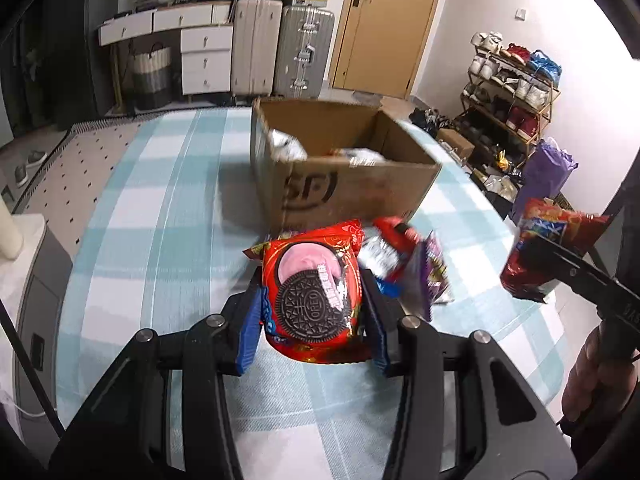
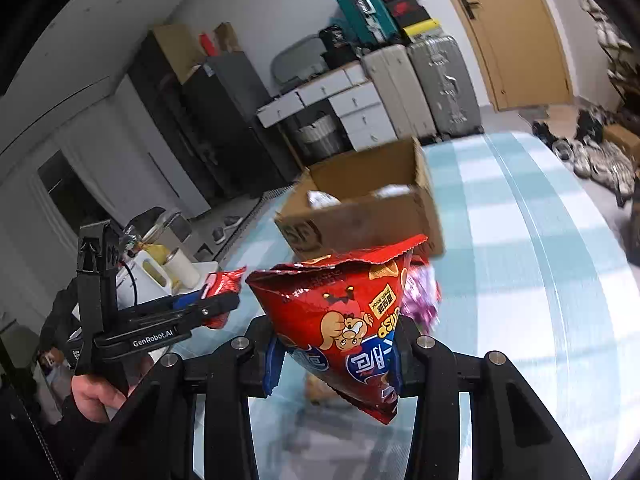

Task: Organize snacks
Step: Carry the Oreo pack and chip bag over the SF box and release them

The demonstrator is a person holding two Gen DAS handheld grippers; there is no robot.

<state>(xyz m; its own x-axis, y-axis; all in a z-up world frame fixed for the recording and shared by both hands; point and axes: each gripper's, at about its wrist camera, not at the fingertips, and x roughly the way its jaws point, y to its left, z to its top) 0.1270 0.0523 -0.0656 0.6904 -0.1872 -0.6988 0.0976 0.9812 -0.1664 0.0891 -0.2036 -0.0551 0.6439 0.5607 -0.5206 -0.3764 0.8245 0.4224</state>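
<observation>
Left gripper point(image 1: 314, 300) clamped on red Oreo packet point(image 1: 312, 288), above checked tablecloth point(image 1: 160, 220). Right gripper point(image 2: 334, 356) clamped on red crisp bag point(image 2: 340, 320). Open cardboard box point(image 1: 360, 188) beyond, packets inside.

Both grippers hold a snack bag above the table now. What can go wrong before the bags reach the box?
1. The right gripper pinches the red chip bag near its narrow lower end, so it may slip out.
2. The Oreo pack in the left gripper could catch the cardboard box wall.
</observation>
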